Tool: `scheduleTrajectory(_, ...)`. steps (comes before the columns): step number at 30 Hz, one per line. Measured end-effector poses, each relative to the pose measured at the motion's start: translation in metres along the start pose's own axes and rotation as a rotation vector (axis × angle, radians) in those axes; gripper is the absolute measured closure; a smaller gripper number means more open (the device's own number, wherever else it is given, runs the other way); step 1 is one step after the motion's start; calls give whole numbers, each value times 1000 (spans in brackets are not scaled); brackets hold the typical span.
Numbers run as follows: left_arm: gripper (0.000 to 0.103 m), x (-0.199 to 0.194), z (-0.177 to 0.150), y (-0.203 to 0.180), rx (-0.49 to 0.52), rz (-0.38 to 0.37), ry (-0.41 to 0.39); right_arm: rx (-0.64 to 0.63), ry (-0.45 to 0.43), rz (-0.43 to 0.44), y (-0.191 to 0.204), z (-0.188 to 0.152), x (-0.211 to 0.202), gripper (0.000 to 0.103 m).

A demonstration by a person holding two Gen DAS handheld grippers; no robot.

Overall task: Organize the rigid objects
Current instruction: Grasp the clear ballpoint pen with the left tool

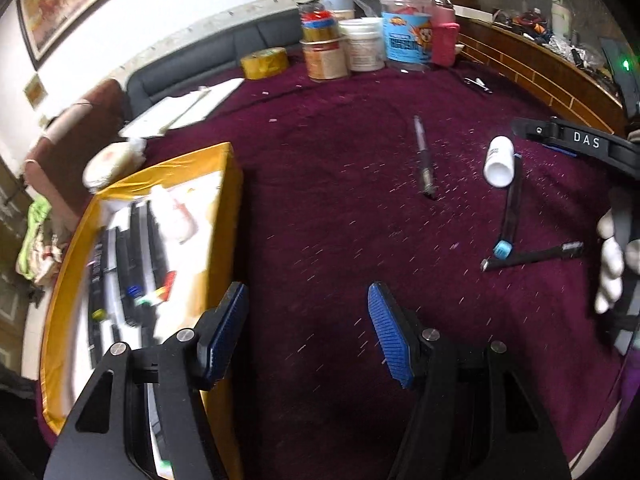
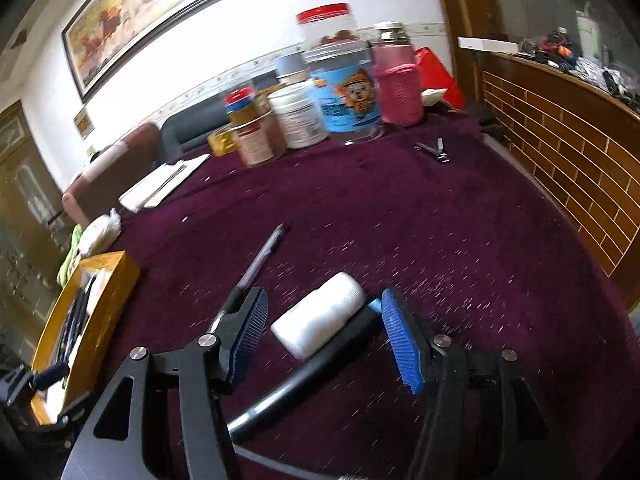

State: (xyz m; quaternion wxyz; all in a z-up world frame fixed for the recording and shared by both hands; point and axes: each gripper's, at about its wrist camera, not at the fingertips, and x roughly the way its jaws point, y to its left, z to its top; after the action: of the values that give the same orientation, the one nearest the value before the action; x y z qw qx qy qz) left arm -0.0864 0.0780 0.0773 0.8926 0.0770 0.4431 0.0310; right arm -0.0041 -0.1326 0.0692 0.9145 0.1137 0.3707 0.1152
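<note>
A small white bottle (image 2: 320, 316) lies on its side on the purple cloth, across a black toothbrush (image 2: 304, 380). My right gripper (image 2: 324, 340) is open, its blue pads on either side of the bottle, not touching it. A pen (image 2: 260, 260) lies just left of it. In the left wrist view the bottle (image 1: 499, 161), two black toothbrushes (image 1: 510, 216) and the pen (image 1: 423, 156) lie ahead to the right. My left gripper (image 1: 306, 332) is open and empty beside the yellow box (image 1: 224, 208), which holds several pens and small items.
Jars, a pink bottle and a tape roll (image 1: 265, 63) stand at the table's far edge (image 2: 344, 96). Nail clippers (image 2: 434, 150) lie near them. White papers (image 1: 188, 108) and a wrapped bundle (image 1: 110, 162) lie at the left. A wooden headboard (image 2: 568, 168) bounds the right.
</note>
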Motion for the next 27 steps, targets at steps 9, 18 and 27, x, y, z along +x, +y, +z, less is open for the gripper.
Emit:
scheduleTrajectory(9, 42, 63, 64, -58, 43, -83, 19, 200, 4, 11, -54, 0, 10, 49)
scheduleTrajectory(18, 57, 107, 102, -82, 83, -150, -1, 201, -16, -16, -58, 2, 7, 49)
scheduleTrajectory(27, 96, 77, 62, -52, 50, -264, 74, 206, -2, -30, -60, 1, 11, 49)
